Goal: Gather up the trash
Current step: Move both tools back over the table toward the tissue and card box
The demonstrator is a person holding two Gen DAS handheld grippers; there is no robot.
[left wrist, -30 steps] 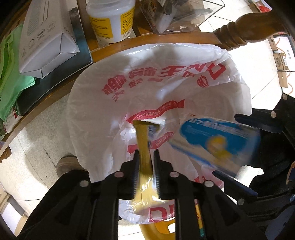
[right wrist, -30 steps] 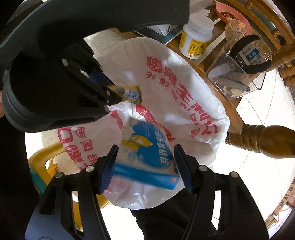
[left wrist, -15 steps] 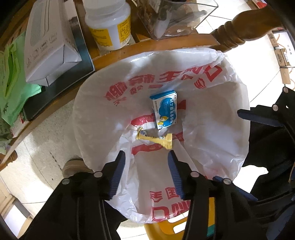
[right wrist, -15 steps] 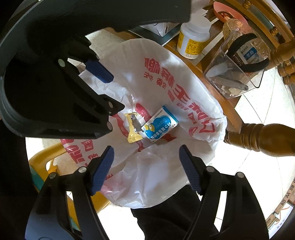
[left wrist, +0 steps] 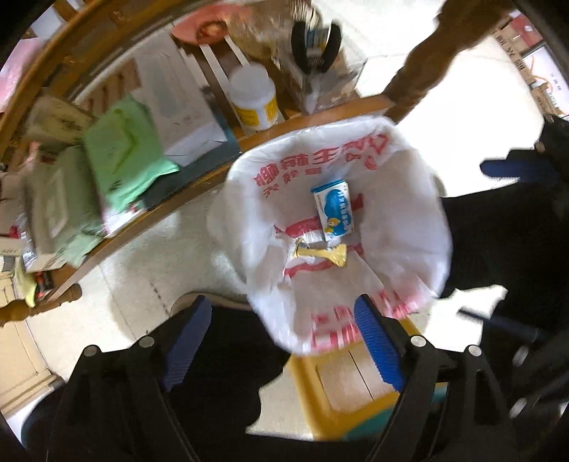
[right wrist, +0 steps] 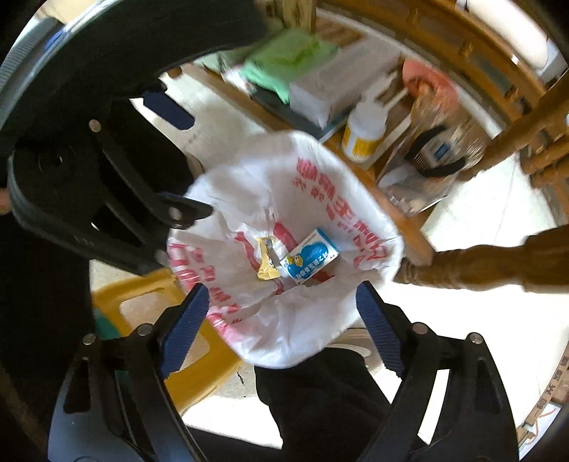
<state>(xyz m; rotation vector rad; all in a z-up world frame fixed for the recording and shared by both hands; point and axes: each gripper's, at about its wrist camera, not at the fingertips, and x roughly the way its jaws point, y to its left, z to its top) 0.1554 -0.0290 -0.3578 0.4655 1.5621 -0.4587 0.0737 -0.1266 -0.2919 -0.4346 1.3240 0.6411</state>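
Two items of trash lie at the bottom of the white plastic bag (left wrist: 398, 213), which lines a bin on the floor just beside the low wooden shelf (left wrist: 185, 199): a blue and white carton (left wrist: 334, 211) and a crumpled yellow wrapper (left wrist: 322, 253), the two touching or very nearly so. That part of the work is judged done. The left gripper (left wrist: 281, 341) hangs above the near rim of the bag, its jaws opening wide, with nothing between them. The right gripper (right wrist: 281, 327) is likewise over the bag's near edge, jaws opening, nothing between them; both point almost straight down into the bag. What remains cannot be settled from these views. The shelf carries a white bottle with a yellow label (left wrist: 254, 103), a white box (left wrist: 177, 106), green packets (left wrist: 124, 156), a clear container holding a black-handled tool (left wrist: 316, 60) and a pink dish (left wrist: 202, 28); whether any of these counts as trash cannot be told, and the views are blurred. Judgement: one drop complete, both grippers free for a further pick if more trash is found outside the bag.
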